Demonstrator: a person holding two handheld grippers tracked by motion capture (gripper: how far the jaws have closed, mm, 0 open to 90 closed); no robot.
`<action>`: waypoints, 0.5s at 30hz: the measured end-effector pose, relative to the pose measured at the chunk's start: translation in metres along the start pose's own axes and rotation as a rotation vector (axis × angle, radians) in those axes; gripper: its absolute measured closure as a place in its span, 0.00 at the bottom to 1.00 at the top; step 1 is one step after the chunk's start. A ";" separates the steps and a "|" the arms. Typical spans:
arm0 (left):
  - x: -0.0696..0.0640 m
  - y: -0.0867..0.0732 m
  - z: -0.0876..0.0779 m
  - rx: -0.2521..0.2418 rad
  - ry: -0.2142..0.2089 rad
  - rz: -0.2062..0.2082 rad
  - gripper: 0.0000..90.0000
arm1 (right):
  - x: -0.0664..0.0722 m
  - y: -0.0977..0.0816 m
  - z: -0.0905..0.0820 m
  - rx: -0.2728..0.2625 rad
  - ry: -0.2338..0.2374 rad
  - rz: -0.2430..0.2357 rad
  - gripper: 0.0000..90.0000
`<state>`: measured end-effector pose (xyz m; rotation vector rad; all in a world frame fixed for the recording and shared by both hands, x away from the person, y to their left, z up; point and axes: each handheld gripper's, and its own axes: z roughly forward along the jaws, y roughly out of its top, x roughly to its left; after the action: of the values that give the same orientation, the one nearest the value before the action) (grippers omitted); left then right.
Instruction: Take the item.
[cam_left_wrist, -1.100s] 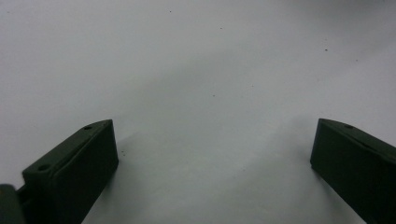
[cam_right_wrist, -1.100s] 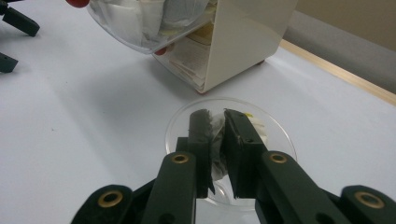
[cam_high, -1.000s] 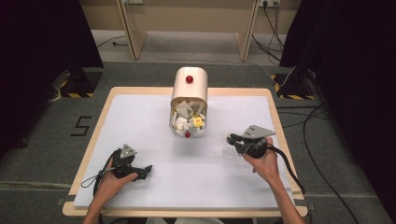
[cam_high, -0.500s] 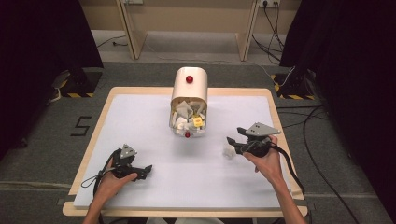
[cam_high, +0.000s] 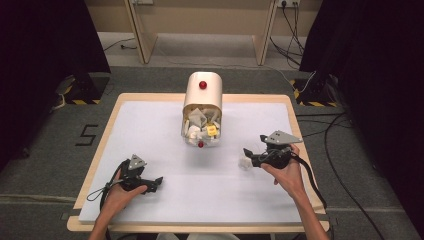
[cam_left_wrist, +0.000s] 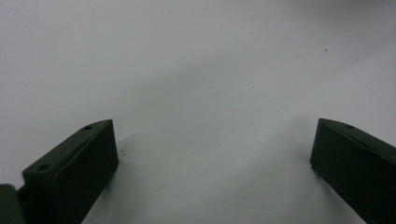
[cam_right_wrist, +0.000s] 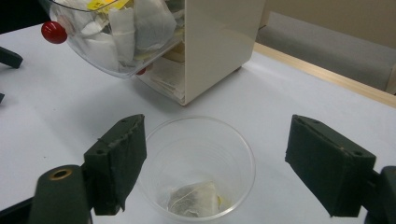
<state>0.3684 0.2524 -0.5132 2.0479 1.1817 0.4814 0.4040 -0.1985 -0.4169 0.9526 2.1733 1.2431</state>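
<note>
A clear plastic cup (cam_right_wrist: 198, 163) stands on the white table, with a tea bag (cam_right_wrist: 194, 198) lying on its bottom. My right gripper (cam_right_wrist: 215, 158) hovers over it, and its jaws have just been opening; they now stand wide apart on either side of the cup, gripping nothing. In the high view the cup (cam_high: 244, 163) sits just left of the right gripper (cam_high: 248, 157). A cream dispenser box (cam_high: 202, 95) stands at the back middle, its clear drawer (cam_high: 201, 131) tipped open and full of tea bags. My left gripper (cam_high: 157, 184) rests open at the front left.
The drawer (cam_right_wrist: 112, 32) has a red knob (cam_right_wrist: 53, 31) and overhangs the table close ahead of the cup. The left gripper (cam_left_wrist: 212, 154) looks onto bare white table (cam_left_wrist: 196, 70). The table's wooden edge (cam_high: 295, 125) runs along the right, with cables on the floor beyond.
The right gripper's jaws have spread apart. It has shifted slightly toward the front, and the cup now shows at its tips. The left hand has not moved.
</note>
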 end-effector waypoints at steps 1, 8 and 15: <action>0.000 0.000 0.000 -0.001 0.000 0.000 0.00 | 0.000 0.000 -0.002 -0.002 -0.001 0.003 0.22; 0.000 0.000 0.000 -0.001 0.000 0.000 0.00 | 0.000 -0.003 -0.008 -0.008 -0.009 0.014 0.21; 0.000 0.000 0.000 -0.001 0.000 0.000 0.00 | -0.002 -0.008 -0.017 -0.015 -0.020 0.036 0.21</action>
<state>0.3684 0.2524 -0.5132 2.0472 1.1815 0.4818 0.3913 -0.2122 -0.4155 0.9983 2.1373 1.2589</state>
